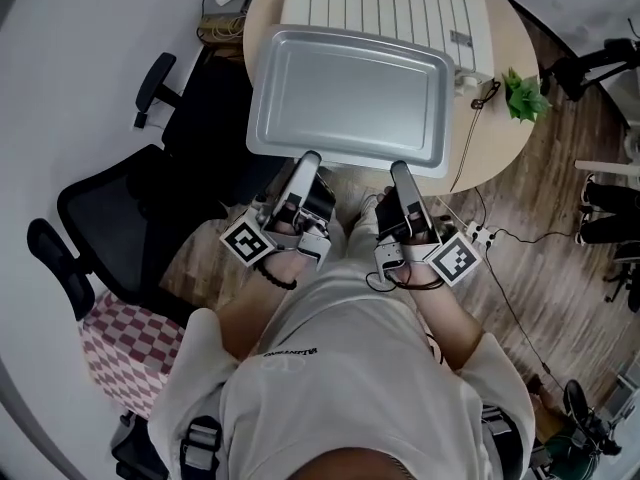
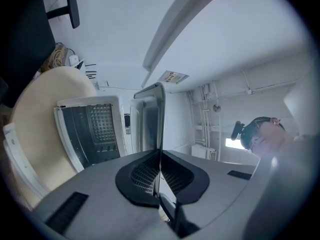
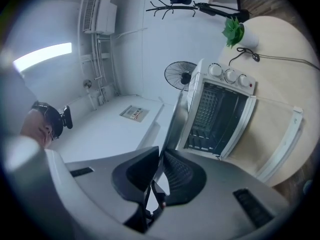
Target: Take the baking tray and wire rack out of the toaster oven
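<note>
Item: baking tray point(image 1: 350, 98), shallow sheet metal with a raised rim, empty, bright and smooth. Location: clear of the toaster oven point(image 1: 385, 8), held in the air over the near edge of the round surface point(image 1: 510, 53), roughly level, with its long side toward the person. Hold: left gripper point(image 1: 308, 158) and right gripper point(image 1: 400, 168) both have their jaws clamped on the near long rim, set apart on either side of its middle; each gripper view shows the thin metal edge pinched between the ribbed pads. Handling, as judged: light and stiff, unlikely to flex, but slick (bare metal on a narrow bite), and carried from one edge, so the far side will want to droop. Two spaced grips on the rim suit it best, since they resist twisting, and the rim lip gives the pads something to catch. Companion item: wire rack point(image 3: 207, 109), taken to be the grid seen inside the open oven cavity, not yet removed. Being an open lattice, it should be equally light and easy to pinch by its front bar.
</note>
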`<move>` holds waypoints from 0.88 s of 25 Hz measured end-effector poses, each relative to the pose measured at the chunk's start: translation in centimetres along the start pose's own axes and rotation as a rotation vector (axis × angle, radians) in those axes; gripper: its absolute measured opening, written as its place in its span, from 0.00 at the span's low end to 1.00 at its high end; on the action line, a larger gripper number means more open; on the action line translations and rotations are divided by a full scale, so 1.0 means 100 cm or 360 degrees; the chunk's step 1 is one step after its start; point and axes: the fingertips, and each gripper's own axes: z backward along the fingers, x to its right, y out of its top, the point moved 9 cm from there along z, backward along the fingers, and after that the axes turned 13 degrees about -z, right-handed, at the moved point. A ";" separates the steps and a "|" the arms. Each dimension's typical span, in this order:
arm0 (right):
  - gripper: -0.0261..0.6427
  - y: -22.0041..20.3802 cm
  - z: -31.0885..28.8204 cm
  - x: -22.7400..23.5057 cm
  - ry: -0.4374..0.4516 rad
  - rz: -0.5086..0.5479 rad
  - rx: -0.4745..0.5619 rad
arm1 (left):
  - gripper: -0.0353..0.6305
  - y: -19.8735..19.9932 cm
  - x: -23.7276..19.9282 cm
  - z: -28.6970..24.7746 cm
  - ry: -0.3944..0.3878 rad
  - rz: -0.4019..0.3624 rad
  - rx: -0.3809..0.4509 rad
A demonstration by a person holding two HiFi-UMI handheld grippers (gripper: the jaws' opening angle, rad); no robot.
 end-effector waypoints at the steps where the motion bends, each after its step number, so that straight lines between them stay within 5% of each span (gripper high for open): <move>1: 0.07 0.007 -0.003 -0.001 -0.0003 0.0011 0.0009 | 0.06 -0.001 -0.002 -0.009 -0.0007 0.0002 0.0000; 10: 0.08 0.075 -0.047 -0.013 0.0045 0.0126 0.0093 | 0.06 0.003 -0.020 -0.100 -0.0066 0.0018 0.0017; 22: 0.08 0.138 -0.102 -0.004 -0.0015 0.0068 0.0118 | 0.07 0.005 -0.049 -0.172 0.0043 -0.0003 0.0071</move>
